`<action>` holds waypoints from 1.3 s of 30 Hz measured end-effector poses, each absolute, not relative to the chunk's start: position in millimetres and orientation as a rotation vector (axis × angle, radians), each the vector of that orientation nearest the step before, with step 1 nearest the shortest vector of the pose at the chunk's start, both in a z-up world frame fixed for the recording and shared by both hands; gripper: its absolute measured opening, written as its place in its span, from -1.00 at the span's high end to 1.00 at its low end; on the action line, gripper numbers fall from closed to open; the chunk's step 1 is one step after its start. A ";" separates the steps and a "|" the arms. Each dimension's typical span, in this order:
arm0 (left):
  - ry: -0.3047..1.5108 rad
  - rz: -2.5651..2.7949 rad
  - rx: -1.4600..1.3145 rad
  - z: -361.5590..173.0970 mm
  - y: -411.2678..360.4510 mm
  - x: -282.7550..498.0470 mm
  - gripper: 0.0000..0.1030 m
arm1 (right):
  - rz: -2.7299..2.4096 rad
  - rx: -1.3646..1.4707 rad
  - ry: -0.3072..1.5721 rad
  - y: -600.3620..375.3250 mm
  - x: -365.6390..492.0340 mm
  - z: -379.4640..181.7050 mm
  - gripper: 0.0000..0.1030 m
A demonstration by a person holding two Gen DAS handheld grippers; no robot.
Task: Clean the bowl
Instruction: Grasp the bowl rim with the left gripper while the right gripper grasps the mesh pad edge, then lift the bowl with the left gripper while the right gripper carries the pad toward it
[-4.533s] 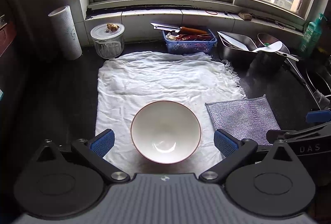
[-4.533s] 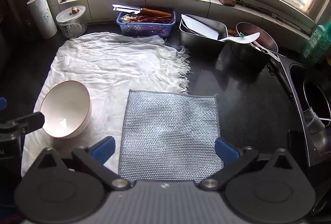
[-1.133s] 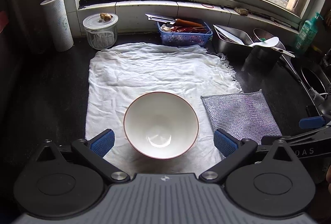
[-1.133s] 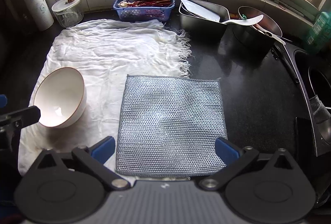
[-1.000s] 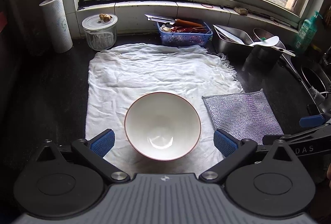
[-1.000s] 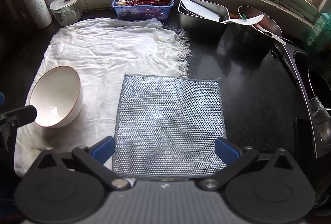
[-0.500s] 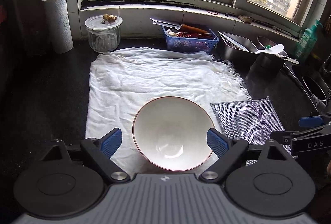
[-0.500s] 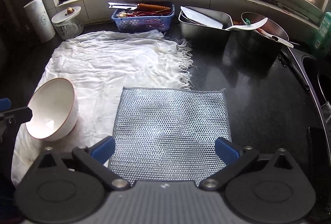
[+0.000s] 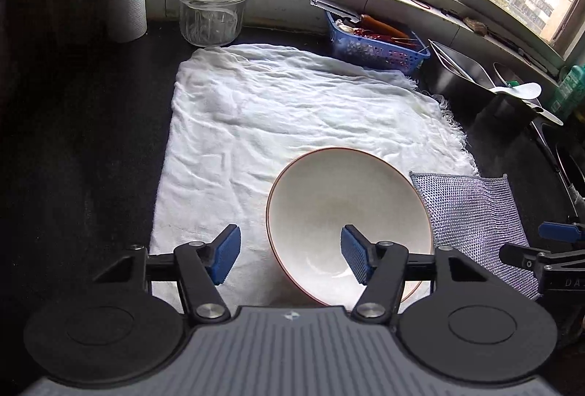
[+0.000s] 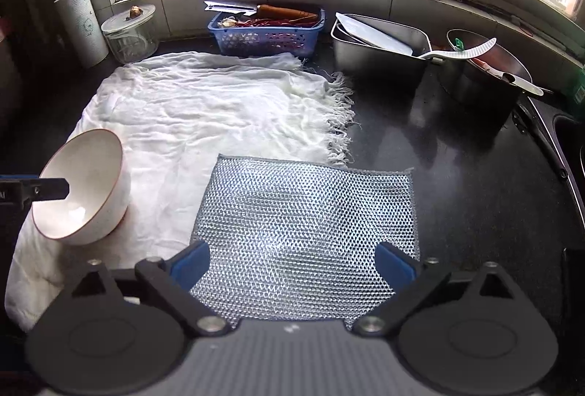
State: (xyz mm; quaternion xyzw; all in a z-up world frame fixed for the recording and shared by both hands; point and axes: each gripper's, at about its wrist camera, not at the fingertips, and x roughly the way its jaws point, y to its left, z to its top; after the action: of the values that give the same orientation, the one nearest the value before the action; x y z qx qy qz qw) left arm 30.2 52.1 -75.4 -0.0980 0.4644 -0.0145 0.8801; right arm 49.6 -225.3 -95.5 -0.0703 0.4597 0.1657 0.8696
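left gripper (image 9: 290,259): closing over the bowl (image 9: 349,213) rim, not pressing yet
right gripper (image 10: 292,266): closing over the mesh cloth (image 10: 307,217), nothing held
risk: thin rim grip, bowl may tip

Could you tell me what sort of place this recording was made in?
Most likely a home kitchen counter under a window. A sink edge sits at the far right, steel pans and a ladle stand at the back, and a white bowl rests on a cloth beside a mesh scrubbing pad.
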 end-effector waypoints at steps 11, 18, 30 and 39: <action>1.013 -0.034 -0.230 -87.3 54.6 41.0 0.20 | 0.426 -0.191 0.964 -231.9 57.6 -124.7 -0.20; 1.025 -0.038 -0.233 -90.4 53.7 43.0 0.20 | 0.405 -0.214 0.953 -233.4 66.7 -135.5 -0.28; 1.034 -0.045 -0.241 -93.7 52.3 47.0 0.20 | 0.427 -0.199 0.917 -240.0 72.5 -135.5 0.67; 1.031 -0.052 -0.243 -94.1 50.7 48.3 0.20 | 0.442 -0.158 0.899 -249.9 72.3 -119.9 0.92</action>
State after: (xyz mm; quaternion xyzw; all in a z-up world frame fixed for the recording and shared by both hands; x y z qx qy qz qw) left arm 48.3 50.7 -94.1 -0.1157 0.4916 -0.0247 0.8628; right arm 72.3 -249.9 -119.9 -0.0758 0.4305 0.2118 0.8741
